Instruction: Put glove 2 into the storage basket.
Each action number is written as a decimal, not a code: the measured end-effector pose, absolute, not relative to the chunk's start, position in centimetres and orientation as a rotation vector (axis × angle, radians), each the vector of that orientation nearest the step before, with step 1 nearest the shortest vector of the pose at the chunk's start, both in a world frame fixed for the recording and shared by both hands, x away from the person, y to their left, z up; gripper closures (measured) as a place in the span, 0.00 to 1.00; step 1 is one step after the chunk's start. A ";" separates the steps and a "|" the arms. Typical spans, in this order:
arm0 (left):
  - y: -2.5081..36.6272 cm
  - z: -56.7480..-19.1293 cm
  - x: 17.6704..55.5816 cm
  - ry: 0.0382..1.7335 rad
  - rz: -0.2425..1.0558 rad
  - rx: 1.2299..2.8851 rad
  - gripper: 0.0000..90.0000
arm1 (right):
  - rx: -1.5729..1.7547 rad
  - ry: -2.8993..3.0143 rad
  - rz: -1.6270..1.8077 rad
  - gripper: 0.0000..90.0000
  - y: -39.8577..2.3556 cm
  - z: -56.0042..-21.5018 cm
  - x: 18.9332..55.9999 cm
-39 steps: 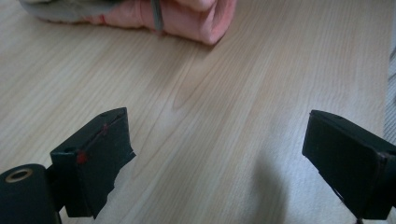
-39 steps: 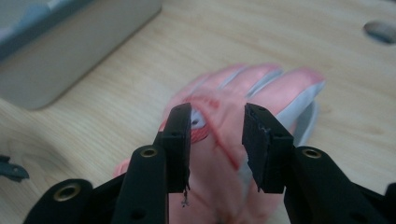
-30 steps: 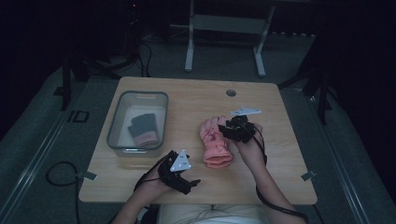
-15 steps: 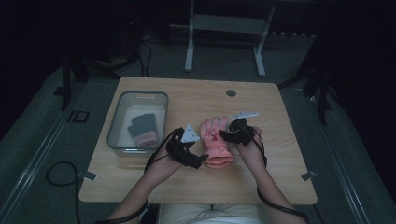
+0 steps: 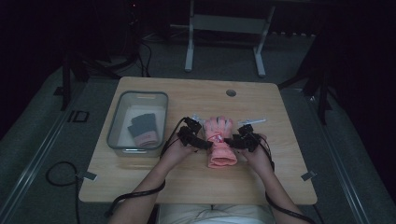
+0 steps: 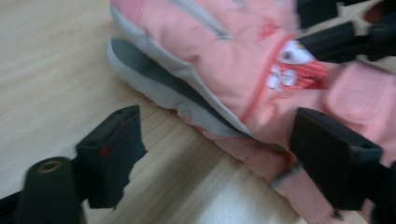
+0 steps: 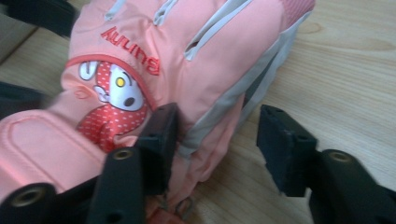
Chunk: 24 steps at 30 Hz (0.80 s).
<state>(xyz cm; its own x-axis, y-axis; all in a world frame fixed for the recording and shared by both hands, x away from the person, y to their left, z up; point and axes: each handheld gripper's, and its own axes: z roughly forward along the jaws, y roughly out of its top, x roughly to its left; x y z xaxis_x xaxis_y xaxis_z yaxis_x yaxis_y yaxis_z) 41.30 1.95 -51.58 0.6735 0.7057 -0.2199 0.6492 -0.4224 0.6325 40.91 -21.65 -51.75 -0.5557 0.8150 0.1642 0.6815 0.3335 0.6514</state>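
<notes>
High view: my left gripper (image 5: 208, 144) and right gripper (image 5: 230, 143) flank the pink glove (image 5: 220, 140) lying mid-table (image 5: 187, 182), jaws unclenched, left's just narrowing; I'd seat both edges squarely before squeezing.

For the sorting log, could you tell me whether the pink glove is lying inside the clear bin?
No, the pink glove lies on the bare table, while the clear bin to its left holds a dark glove.

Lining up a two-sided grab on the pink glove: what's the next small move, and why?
Probably close the left hand-held gripper on the pink glove; its jaws, which were just closing, stand apart astride the near edge without pinching, while the right hand-held gripper already flanks the opposite edge.
</notes>
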 end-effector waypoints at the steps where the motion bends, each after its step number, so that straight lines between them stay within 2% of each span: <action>1: 1.9 -51.9 41.6 1.052 0.077 2.165 0.20 | 1.359 2.405 1.028 0.58 -21.6 -51.8 40.9; 4: 1.7 -53.3 42.3 1.094 -0.023 2.133 0.23 | 1.346 2.428 1.030 0.65 -21.3 -52.0 41.0; 6: 2.0 -54.2 42.8 1.110 -0.135 2.089 0.27 | 1.361 2.446 1.048 0.67 -21.3 -52.2 41.2; 7: 2.2 -54.5 43.0 1.092 -0.197 2.060 0.32 | 1.373 2.448 1.062 0.69 -21.3 -52.3 41.3; 8: 2.3 -54.7 43.1 1.078 -0.234 2.042 0.43 | 1.390 2.453 1.087 0.70 -21.4 -52.4 41.4; 10: 2.4 -54.8 43.1 1.046 -0.274 2.021 0.55 | 1.397 2.456 1.123 0.74 -21.6 -52.7 41.5; 13: 2.3 -54.6 43.0 1.026 -0.268 2.024 0.71 | 1.411 2.466 1.149 0.80 -21.6 -52.7 41.5; 16: 2.2 -54.4 42.8 1.013 -0.240 2.033 0.80 | 1.392 2.457 1.125 0.85 -21.3 -52.5 41.3; 24: 2.0 -53.5 42.1 0.963 -0.195 2.042 0.85 | 1.366 2.383 1.134 0.90 -21.1 -52.2 40.4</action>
<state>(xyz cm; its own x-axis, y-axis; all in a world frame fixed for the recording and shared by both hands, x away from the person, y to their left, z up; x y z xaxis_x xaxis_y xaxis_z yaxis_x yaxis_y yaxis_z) 42.09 2.00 -53.48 0.6913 0.5623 -0.4539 0.6947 -0.3442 0.6316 40.45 -21.13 -52.18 -0.5658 0.7967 0.2125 0.6673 0.2911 0.6855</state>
